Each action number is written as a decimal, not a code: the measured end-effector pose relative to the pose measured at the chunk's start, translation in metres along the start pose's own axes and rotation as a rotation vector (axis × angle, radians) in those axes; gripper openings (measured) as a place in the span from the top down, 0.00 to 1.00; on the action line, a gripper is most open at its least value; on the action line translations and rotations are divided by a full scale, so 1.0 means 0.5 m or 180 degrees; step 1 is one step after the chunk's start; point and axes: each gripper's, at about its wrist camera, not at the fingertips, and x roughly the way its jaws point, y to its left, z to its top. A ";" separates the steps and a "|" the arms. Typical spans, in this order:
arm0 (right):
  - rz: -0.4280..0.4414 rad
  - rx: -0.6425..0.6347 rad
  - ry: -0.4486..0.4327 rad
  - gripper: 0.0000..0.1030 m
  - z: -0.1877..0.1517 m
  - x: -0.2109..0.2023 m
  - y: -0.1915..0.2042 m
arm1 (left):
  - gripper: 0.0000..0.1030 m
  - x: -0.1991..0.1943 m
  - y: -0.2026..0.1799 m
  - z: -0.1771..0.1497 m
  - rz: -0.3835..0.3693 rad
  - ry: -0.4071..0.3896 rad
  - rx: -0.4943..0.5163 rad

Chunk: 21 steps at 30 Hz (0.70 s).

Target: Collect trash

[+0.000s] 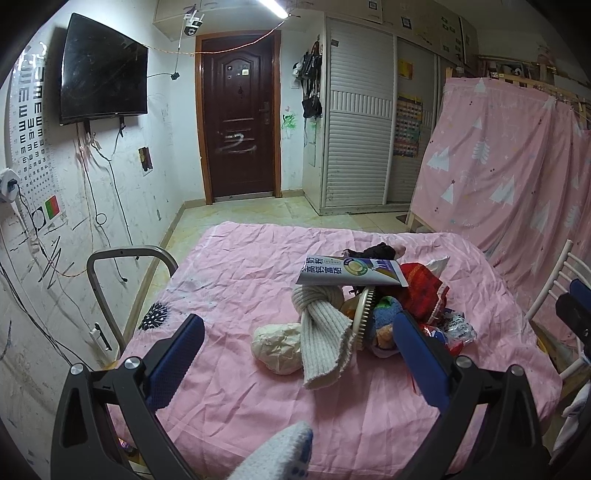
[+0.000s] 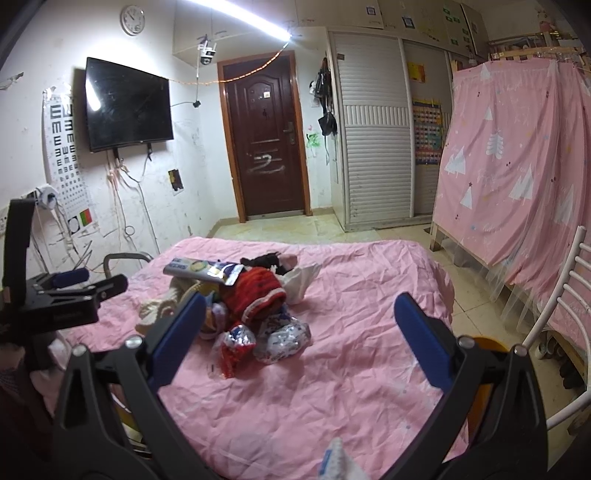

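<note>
Left gripper [image 1: 299, 354]: fingers spread, empty, nearest the crumpled paper ball [image 1: 277, 348]. Right gripper [image 2: 300, 341]: fingers spread, empty. Advised: straddle the ball alone, clear of the knit scarf [image 1: 321, 339] touching it, on the pink bed [image 1: 236, 398].

Ceiling tube light [image 2: 236, 11] glares; fisheye edges vignetted.

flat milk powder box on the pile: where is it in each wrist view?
Left wrist: the box sits right of centre, on top of the pile, above the grey knit scarf.
Right wrist: the box is left of centre, at the pile's far left edge, behind the red knit item.
Shared landmark: the dark brown door.
</note>
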 end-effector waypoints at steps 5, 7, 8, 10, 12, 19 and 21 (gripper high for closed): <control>-0.0007 -0.0005 0.0000 0.04 0.001 0.001 -0.001 | 0.10 0.002 0.000 0.002 -0.0004 0.0002 0.0004; -0.0007 -0.0008 0.0000 0.04 0.004 -0.001 -0.003 | 0.10 0.001 -0.001 0.002 -0.0005 0.0002 0.0008; -0.0003 -0.0004 0.0000 0.04 0.003 -0.001 -0.001 | 0.10 0.001 -0.001 0.003 -0.0003 0.0001 0.0010; -0.0007 -0.0008 -0.0001 0.04 0.003 -0.001 -0.001 | 0.10 0.001 0.000 0.003 -0.0006 0.0005 0.0008; -0.0003 -0.0005 0.0000 0.04 0.002 -0.001 -0.001 | 0.10 0.001 -0.001 0.003 -0.0006 -0.0001 0.0011; 0.0000 -0.0006 0.0001 0.04 0.004 0.000 -0.001 | 0.10 0.002 -0.001 0.005 -0.0008 0.0008 0.0013; -0.0006 -0.0018 -0.0003 0.04 0.004 -0.002 0.001 | 0.10 0.003 0.000 0.004 -0.0012 0.0012 0.0013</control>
